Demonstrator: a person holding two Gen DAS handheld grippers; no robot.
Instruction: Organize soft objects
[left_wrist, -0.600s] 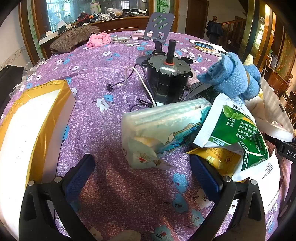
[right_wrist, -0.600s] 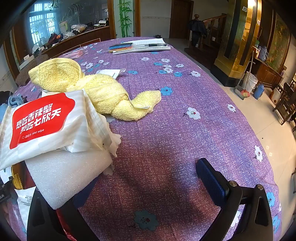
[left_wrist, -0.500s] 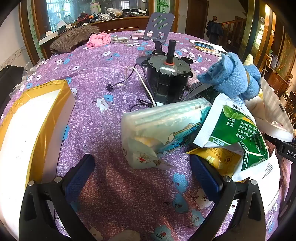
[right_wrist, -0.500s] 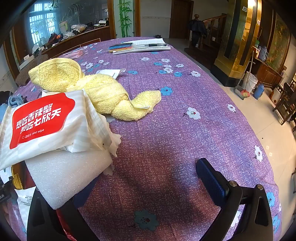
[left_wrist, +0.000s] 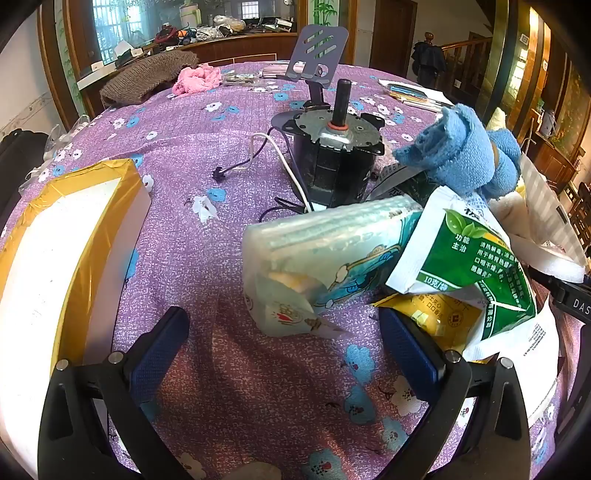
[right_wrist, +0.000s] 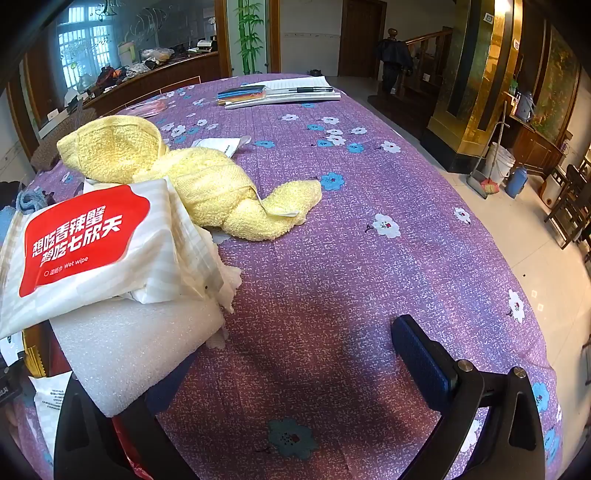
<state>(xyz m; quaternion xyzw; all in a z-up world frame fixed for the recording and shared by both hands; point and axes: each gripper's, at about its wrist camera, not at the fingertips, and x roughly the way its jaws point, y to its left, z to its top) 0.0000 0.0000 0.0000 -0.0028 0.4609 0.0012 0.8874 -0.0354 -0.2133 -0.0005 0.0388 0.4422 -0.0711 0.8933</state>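
Note:
In the left wrist view my left gripper (left_wrist: 284, 350) is open and empty, low over the purple flowered cloth. Just ahead lies a clear tissue pack (left_wrist: 325, 251), with green and yellow sachets (left_wrist: 476, 266) to its right and a blue towel (left_wrist: 461, 155) behind them. In the right wrist view my right gripper (right_wrist: 288, 369) is open and empty. A yellow towel (right_wrist: 207, 181) lies ahead on the left. A wet wipe pack (right_wrist: 92, 243) rests on a white foam sheet (right_wrist: 129, 343), which covers my left finger.
A black motor (left_wrist: 332, 155) with wires stands mid-table, a phone stand (left_wrist: 317, 55) behind it. A white foam box with yellow tape (left_wrist: 62, 251) sits at the left. A brown knit (left_wrist: 147, 74) and pink cloth (left_wrist: 195, 77) lie far back. Notebooks and pens (right_wrist: 280, 92) lie at the far edge.

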